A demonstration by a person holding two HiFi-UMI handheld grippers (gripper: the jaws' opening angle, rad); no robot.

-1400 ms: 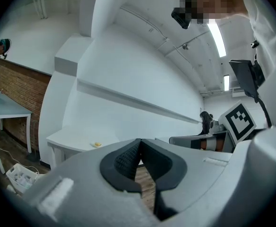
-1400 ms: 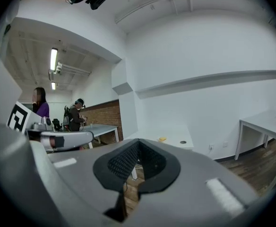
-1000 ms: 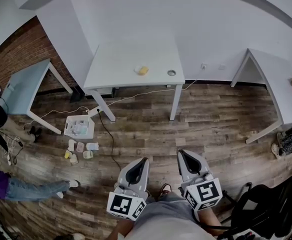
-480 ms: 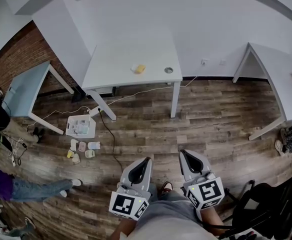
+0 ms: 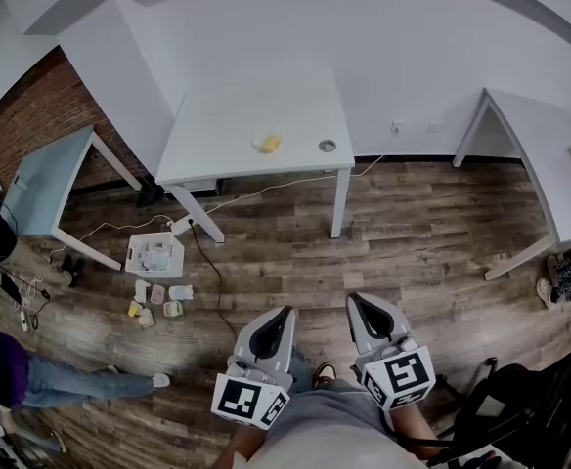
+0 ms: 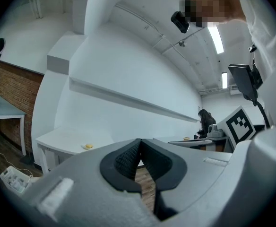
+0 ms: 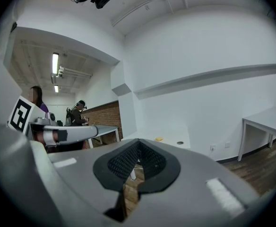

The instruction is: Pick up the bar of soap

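Okay, my left gripper [image 5: 282,315] and right gripper [image 5: 357,303] are both closed and empty, well apart from the soap [image 5: 268,143] on the table [image 5: 217,115]; I'd guess it's light, hard and slick, so I'd pinch its long sides.

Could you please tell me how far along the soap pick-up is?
Done: nothing; the bar of soap lies untouched on the white table, across the floor. In hand: the left gripper and right gripper are both shut and empty, pointing toward that table. Left: get to the table, open one gripper, grip the soap, lift.
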